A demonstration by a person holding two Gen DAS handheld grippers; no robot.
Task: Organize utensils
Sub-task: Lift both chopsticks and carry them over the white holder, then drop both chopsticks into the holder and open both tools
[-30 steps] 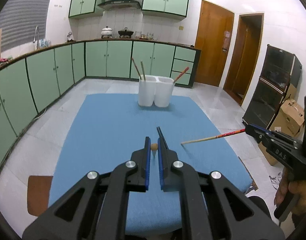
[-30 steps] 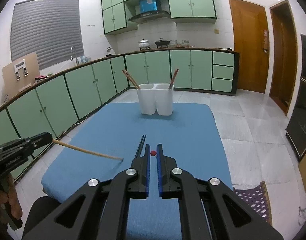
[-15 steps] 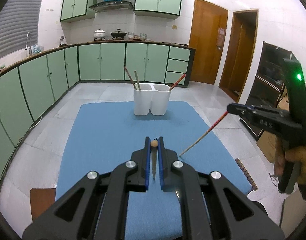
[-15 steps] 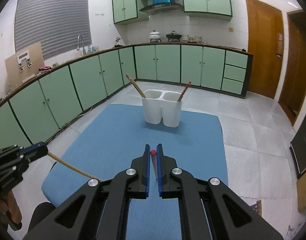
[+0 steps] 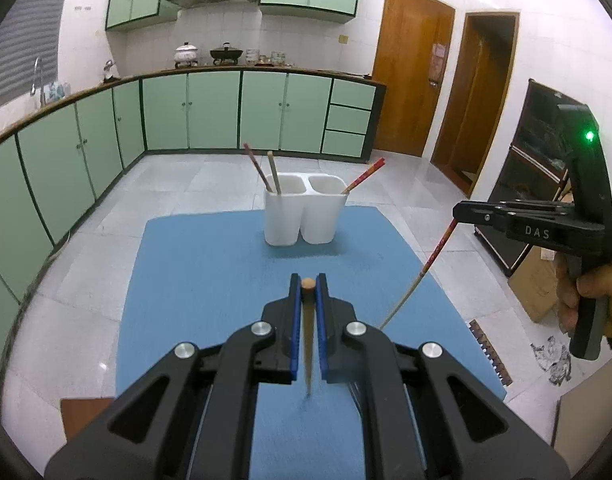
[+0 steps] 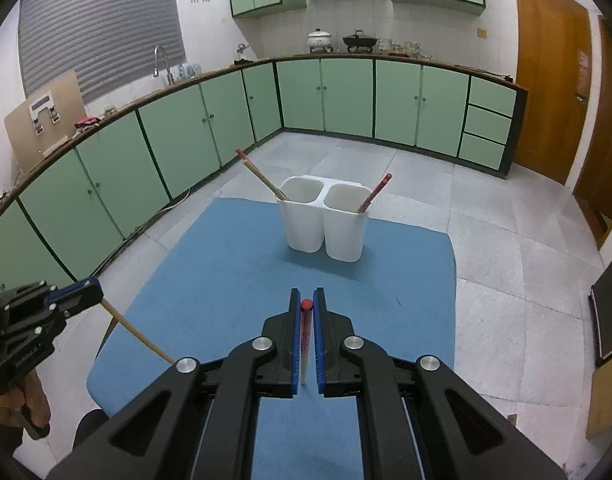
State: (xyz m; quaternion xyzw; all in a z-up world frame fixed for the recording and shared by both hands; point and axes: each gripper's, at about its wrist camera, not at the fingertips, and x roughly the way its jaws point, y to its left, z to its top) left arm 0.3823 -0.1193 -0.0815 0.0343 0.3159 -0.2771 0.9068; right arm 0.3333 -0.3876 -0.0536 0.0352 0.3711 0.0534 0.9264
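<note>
Chopsticks, one per gripper! The left gripper [image 5: 307, 284] is clamped on a tan chopstick [image 5: 308, 344] whose tip hangs down over the blue mat [image 5: 210, 272]. The right gripper [image 6: 306, 304] pinches a red chopstick [image 6: 304, 344], also pointing down over the mat. Both ride above the near end of the mat, well short of the white holder [image 5: 304, 212] at the far end. Two chopsticks [image 5: 266, 172] lean in its left compartment, one red stick [image 5: 362, 176] in its right.
</note>
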